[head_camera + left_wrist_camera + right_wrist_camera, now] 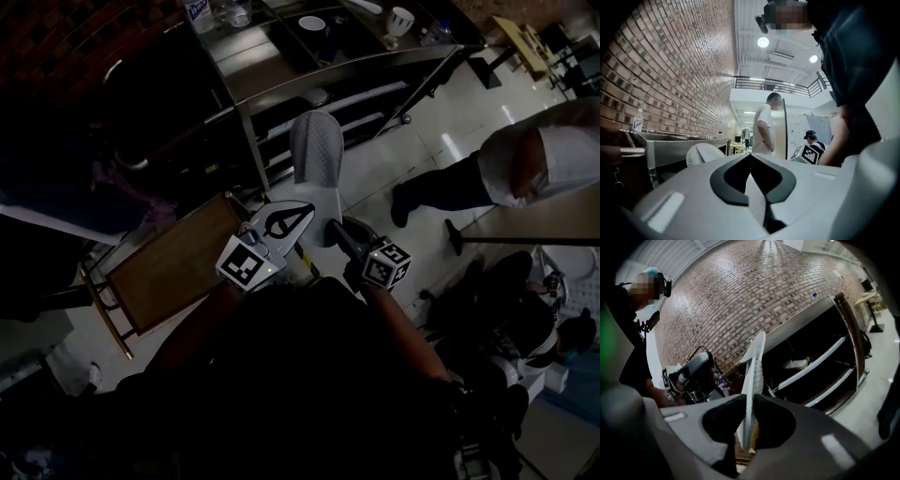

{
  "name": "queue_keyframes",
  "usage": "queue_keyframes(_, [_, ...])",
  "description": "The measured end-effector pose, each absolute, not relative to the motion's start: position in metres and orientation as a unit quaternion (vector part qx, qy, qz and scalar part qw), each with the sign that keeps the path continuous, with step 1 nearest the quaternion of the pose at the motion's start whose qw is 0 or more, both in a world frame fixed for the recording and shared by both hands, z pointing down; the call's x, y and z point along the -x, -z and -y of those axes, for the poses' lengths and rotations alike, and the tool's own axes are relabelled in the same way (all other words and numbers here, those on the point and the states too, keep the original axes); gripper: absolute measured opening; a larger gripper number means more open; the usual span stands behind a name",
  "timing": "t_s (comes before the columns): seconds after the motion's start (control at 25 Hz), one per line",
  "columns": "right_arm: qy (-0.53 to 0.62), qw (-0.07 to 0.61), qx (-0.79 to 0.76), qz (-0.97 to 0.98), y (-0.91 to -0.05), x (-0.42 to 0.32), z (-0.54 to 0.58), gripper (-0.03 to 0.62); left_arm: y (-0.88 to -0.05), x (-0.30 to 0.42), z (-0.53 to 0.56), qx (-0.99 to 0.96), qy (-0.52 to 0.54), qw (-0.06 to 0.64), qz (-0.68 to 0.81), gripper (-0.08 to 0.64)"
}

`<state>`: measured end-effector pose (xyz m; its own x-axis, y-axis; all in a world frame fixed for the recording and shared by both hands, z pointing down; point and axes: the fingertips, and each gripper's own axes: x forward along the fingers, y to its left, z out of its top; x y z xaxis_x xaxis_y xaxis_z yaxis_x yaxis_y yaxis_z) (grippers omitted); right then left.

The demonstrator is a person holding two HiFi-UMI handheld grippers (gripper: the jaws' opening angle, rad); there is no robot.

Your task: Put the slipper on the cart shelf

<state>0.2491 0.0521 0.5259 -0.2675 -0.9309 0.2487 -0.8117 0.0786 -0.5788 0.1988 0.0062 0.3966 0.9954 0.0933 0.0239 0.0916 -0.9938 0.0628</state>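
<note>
A pale grey slipper (317, 155) hangs in the air, toe towards the steel cart (375, 67). My right gripper (330, 228) is shut on its heel end. In the right gripper view the slipper (754, 366) stands edge-on between the jaws of that gripper (749, 427), with the cart's dark shelves (813, 365) beyond. My left gripper (298, 214) sits just left of the slipper's heel, jaws closed with nothing gripped. In the left gripper view the slipper's toe (704, 153) shows past the closed left gripper (752, 185).
The cart's top carries a bottle (198, 11), a cup (400, 19) and a bowl (312, 24). A wooden tray stand (173, 267) is at my left. A person in white (525, 169) stands on the tiled floor at the right, others behind.
</note>
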Motion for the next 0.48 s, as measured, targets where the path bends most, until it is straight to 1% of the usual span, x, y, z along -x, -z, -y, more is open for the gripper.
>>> queue_keyframes(0.28, [0.385, 0.092, 0.574, -0.717, -0.570, -0.258, -0.037, 0.057, -0.399, -0.206, 0.020, -0.999, -0.013, 0.037, -0.022, 0.000])
queue_keyframes(0.48, [0.424, 0.099, 0.546, -0.715, -0.597, -0.279, -0.020, 0.057, -0.400, -0.228, 0.037, -1.000, -0.011, 0.026, -0.001, 0.000])
